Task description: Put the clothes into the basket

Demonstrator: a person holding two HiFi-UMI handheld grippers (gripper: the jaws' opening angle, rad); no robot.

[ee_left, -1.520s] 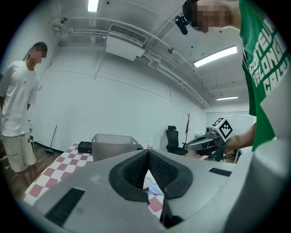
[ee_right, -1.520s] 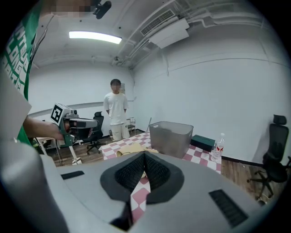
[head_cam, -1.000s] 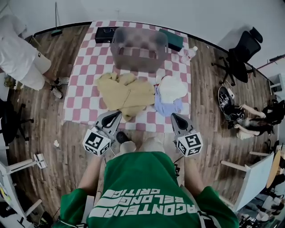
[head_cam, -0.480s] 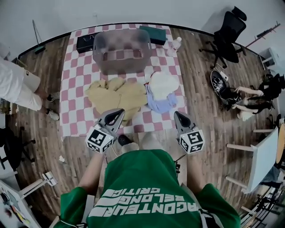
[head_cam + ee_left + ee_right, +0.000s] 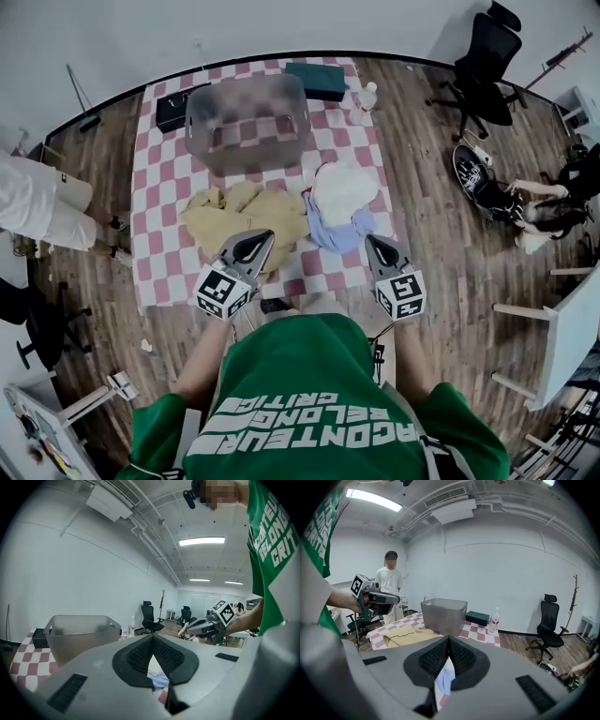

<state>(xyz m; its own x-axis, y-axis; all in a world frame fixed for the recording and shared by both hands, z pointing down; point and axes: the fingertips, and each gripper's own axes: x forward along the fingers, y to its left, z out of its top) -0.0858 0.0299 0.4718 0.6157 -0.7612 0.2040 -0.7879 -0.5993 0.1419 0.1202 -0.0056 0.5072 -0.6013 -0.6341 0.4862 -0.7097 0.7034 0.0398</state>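
Note:
A translucent grey basket (image 5: 246, 117) stands at the far side of a pink-and-white checkered mat (image 5: 159, 187). A yellow garment (image 5: 246, 214) lies crumpled in front of it, with a white and lavender pile of clothes (image 5: 339, 197) to its right. My left gripper (image 5: 265, 234) is shut and empty, its tip over the yellow garment's near edge. My right gripper (image 5: 372, 240) is also shut and empty, just short of the lavender cloth. The basket (image 5: 79, 632) shows beyond the left gripper (image 5: 152, 637). In the right gripper view, basket (image 5: 444, 613) and yellow garment (image 5: 405, 635) lie ahead of the right gripper (image 5: 448, 639).
A black box (image 5: 173, 105), a green box (image 5: 322, 80) and a water bottle (image 5: 366, 96) sit along the mat's far edge. An office chair (image 5: 487, 47) stands at the back right. A person in white (image 5: 37, 202) stands to the left, and people sit on the floor at right (image 5: 553, 202).
Both grippers have moved forward toward the mat's near edge; the left tip now reaches over the yellow garment. Both stay shut.

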